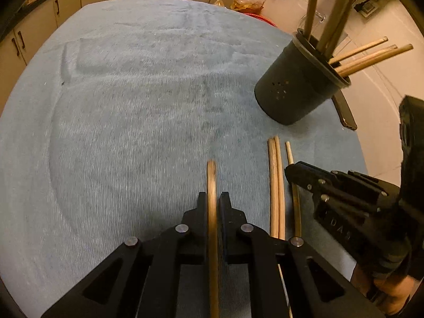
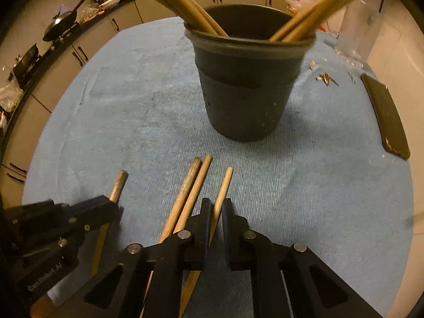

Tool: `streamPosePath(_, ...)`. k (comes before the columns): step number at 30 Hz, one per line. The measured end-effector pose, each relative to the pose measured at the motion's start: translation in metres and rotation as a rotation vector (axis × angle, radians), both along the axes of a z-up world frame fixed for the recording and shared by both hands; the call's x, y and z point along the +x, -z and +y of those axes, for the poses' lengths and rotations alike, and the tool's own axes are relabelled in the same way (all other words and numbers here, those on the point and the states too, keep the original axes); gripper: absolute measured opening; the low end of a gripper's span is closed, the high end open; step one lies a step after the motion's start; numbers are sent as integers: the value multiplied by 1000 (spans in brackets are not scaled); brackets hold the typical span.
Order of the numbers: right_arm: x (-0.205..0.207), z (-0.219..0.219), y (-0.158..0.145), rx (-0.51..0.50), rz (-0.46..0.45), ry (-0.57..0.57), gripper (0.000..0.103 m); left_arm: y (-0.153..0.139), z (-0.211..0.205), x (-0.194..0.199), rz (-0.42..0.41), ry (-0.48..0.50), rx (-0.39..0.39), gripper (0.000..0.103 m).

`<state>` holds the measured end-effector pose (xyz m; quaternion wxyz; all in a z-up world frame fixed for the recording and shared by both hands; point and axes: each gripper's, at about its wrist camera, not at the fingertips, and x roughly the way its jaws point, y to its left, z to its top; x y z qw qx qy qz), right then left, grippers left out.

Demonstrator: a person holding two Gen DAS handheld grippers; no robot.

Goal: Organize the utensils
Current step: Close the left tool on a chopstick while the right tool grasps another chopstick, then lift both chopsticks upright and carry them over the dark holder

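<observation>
Several wooden chopsticks [image 2: 312,13] stood in a dark holder cup [image 2: 246,87] ahead of right gripper [image 2: 216,206], clamped on one chopstick [image 2: 224,188], left gripper [image 1: 213,201] clamped on another chopstick [image 1: 211,180], a pair [image 1: 275,185] lain between on the blue cloth [image 1: 132,132].

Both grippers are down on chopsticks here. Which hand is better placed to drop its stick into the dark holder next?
Right, probably. The right gripper has its jaws closed on a chopstick, and the utensil holder stands straight ahead of it. The left gripper also grips a chopstick, but sits farther over, with two loose chopsticks between.
</observation>
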<state>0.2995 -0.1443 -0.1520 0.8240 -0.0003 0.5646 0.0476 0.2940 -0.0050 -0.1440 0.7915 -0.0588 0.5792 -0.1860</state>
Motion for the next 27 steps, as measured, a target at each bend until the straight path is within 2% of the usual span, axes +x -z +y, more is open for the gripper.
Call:
streamPosePath(3,1,3,0,-4,-15,-14,10,-1,-9,11,-16,9,36,8)
streamPosePath(7,-9,-24,-5,139,-48,40,7,-5,-22,10,-50,19,77,7)
streamPosePath(9,-19,-40,-17,203,-109,66,7,-12,-19,0,-71,-18,65,7)
streamPosePath(11,-32,-52,-34,262,-180,81,7,-35,-10,-12,-137,-49,7,7)
streamPosePath(16,-74,-66,-86,291,-395,97,7,-96,12,-53,-316,-119,-57,7)
streamPosePath(20,-107,-74,-117,301,-518,94,7,-134,27,-96,-408,-169,-91,7)
streamPosePath(26,-151,-78,-136,298,-597,96,7,-156,36,-133,-489,-195,-83,7)
streamPosePath(27,-152,-79,-134,302,-603,96,7,-152,35,-132,-498,-195,-80,7)
